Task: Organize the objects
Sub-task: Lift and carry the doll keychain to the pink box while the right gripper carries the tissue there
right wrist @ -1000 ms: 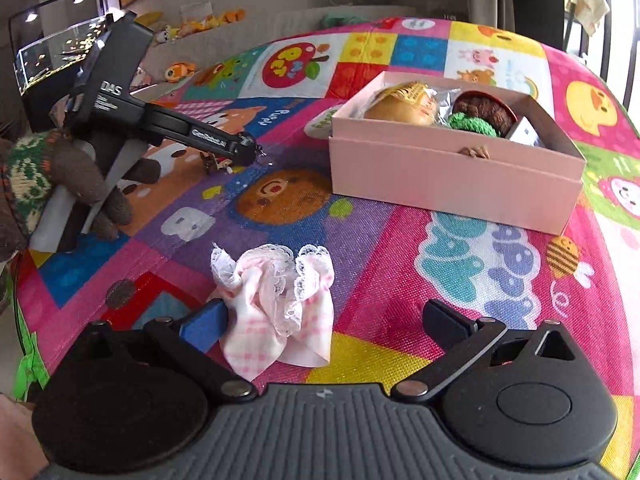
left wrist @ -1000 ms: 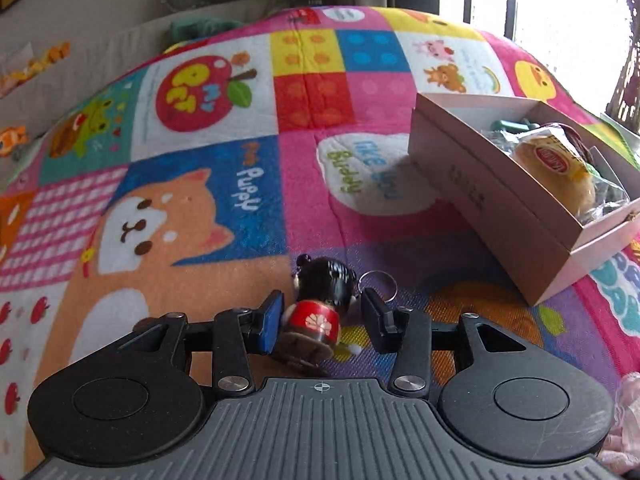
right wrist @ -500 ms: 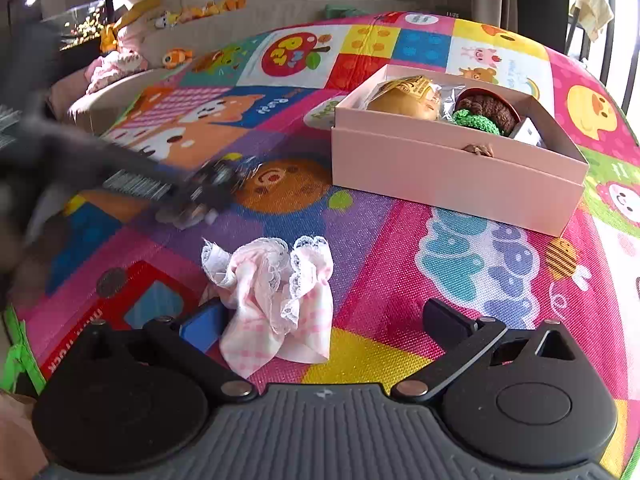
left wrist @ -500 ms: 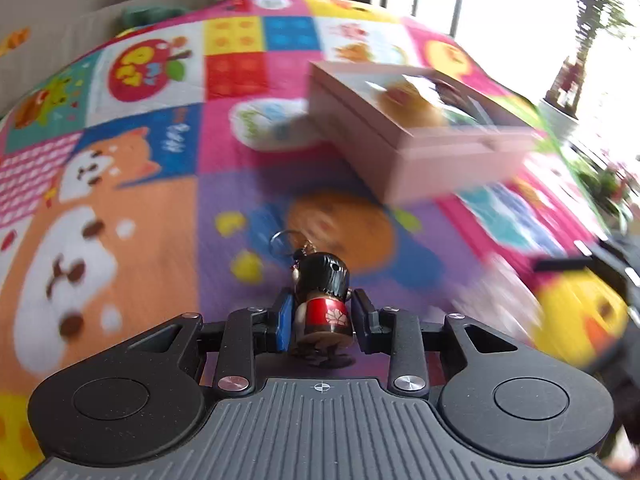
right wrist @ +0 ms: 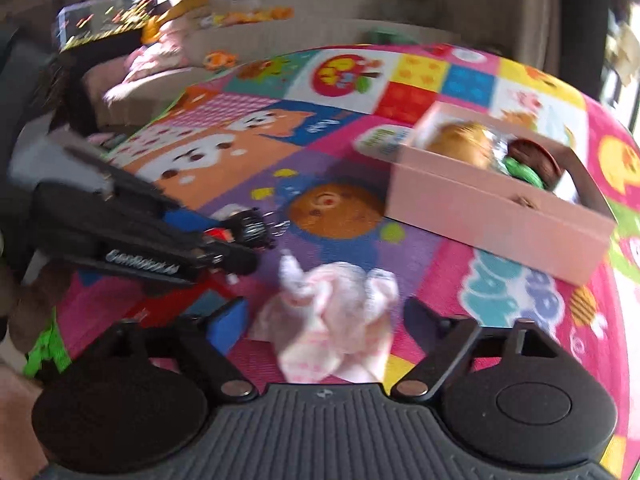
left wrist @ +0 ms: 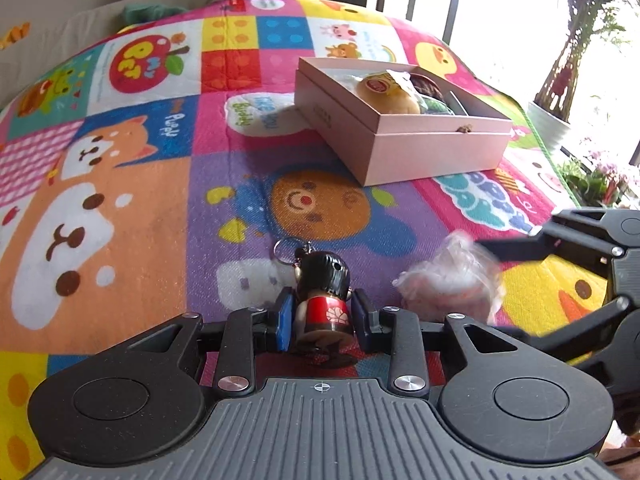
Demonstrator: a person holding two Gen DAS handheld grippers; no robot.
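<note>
My left gripper is shut on a small doll keychain with a black head, red body and metal ring, held above the colourful play mat. It shows blurred in the right wrist view. A pink-and-white lacy cloth lies on the mat between the open fingers of my right gripper; it also shows in the left wrist view. An open pink box holding a wrapped bun and other items stands further back on the mat.
The mat's far edge meets a beige sofa with soft toys. A potted plant stands by the bright window beyond the mat's right edge. My right gripper's body sits close to the right of the left one.
My left gripper closed on the doll keychain, lifted it and swung right toward the box. My right gripper moved forward, so the lacy cloth now lies between its fingers.
</note>
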